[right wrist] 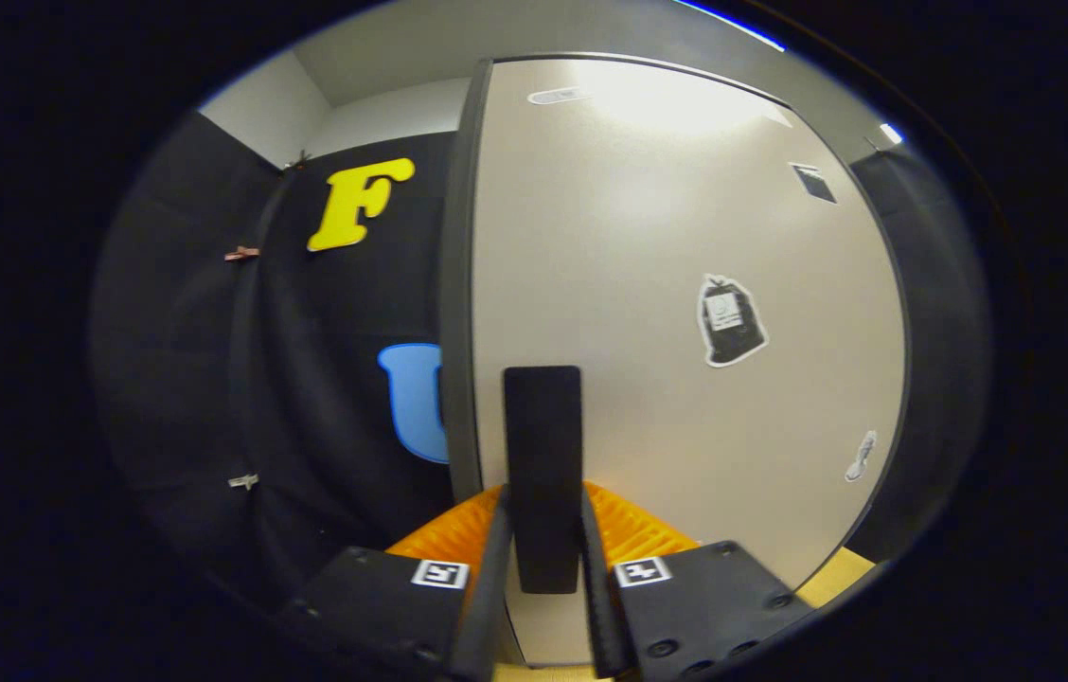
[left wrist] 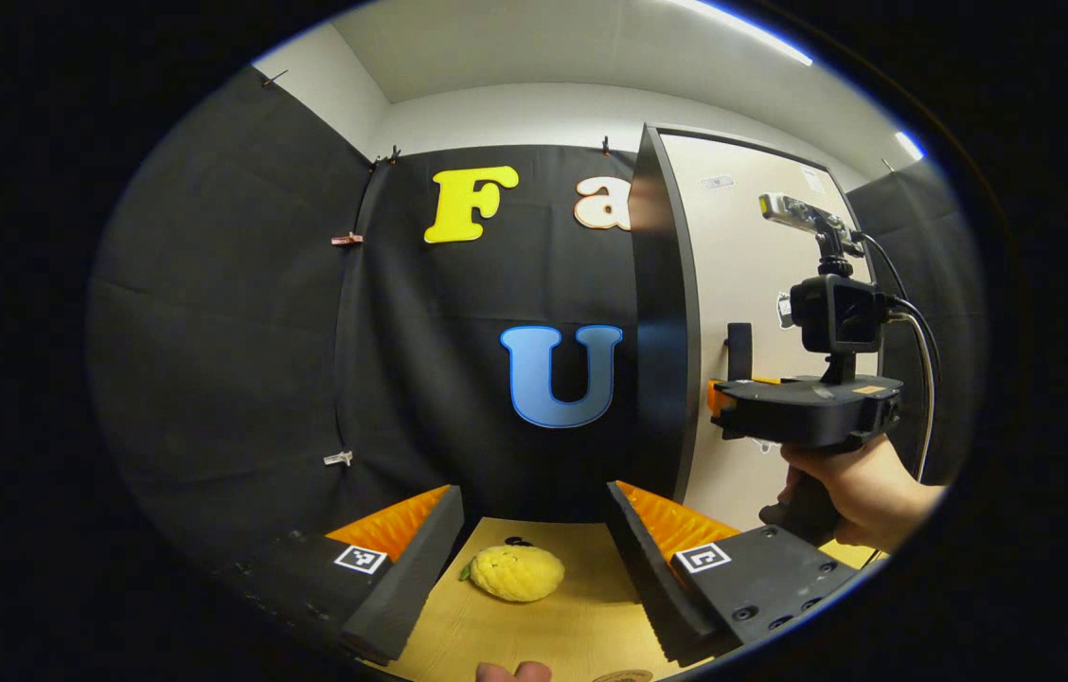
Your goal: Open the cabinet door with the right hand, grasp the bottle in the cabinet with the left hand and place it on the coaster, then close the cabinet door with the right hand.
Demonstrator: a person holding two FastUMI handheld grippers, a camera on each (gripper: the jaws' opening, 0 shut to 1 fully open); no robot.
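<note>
Right gripper view: our right gripper (right wrist: 543, 559) pinches the cabinet door (right wrist: 685, 284) handle (right wrist: 543, 474). Left gripper (left wrist: 534, 559) fingers spread above the worktop (left wrist: 534, 635), lemon (left wrist: 516, 572) between.

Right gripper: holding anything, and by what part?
Right gripper is shut on the door handle, near its lower end. Left gripper is open, empty.

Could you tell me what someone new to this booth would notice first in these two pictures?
Most striking is the pale cabinet door, with its dark upright handle clamped between the right gripper's fingers. In the left gripper view, a hand at the right holds that gripper against the door. Low in the middle, a yellow lemon-like fruit lies on the wooden table between the open fingers of the left gripper.
</note>
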